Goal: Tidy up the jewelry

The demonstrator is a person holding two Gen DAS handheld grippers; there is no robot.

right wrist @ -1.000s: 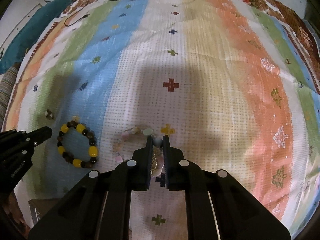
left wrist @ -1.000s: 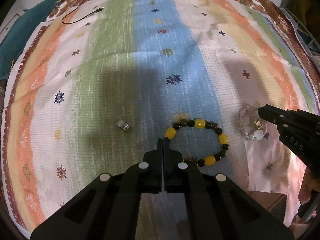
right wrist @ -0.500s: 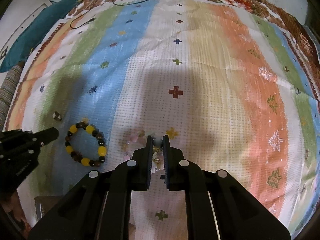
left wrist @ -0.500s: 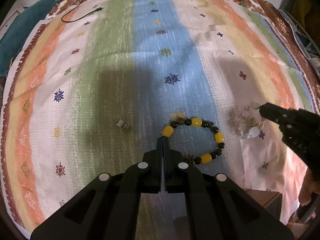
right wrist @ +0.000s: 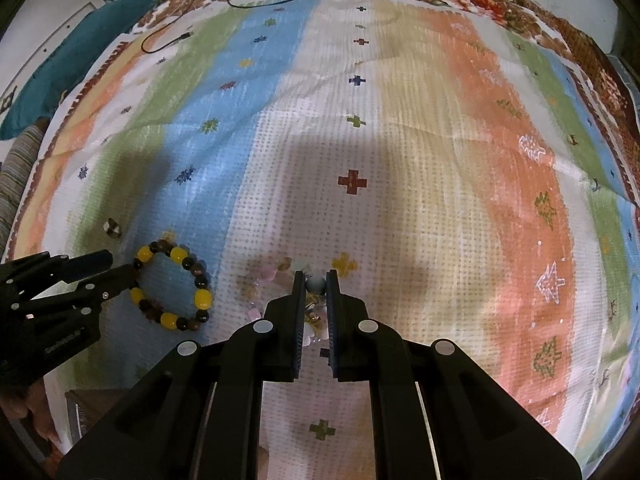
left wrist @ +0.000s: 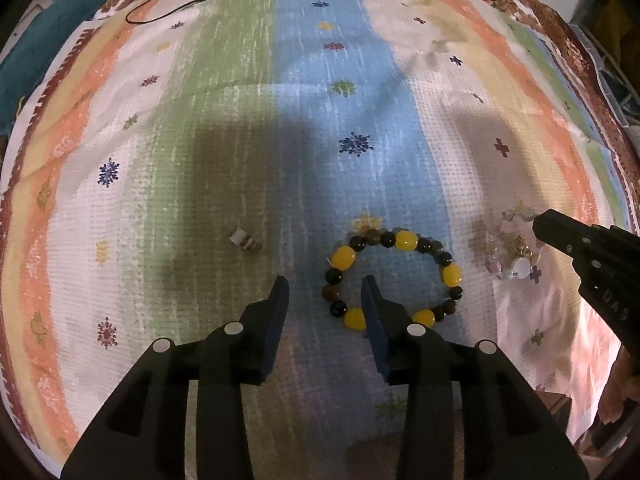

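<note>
Yellow-and-black bead bracelet (left wrist: 394, 278) lies flat; left gripper (left wrist: 325, 286) fingers spread to straddle its near-left edge, while right gripper (right wrist: 315, 280) fingers pinch the pale bracelet (right wrist: 276, 280).

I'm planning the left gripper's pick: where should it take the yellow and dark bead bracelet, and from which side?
Grip the near-left arc of the bracelet, coming down from above. It lies flat as an open ring on the cloth, and the left gripper, open, already straddles that arc, one finger outside the ring and one inside.

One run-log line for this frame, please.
left gripper: open, straddling beaded bracelet | right gripper: closed on pale bracelet | ring: untouched
</note>
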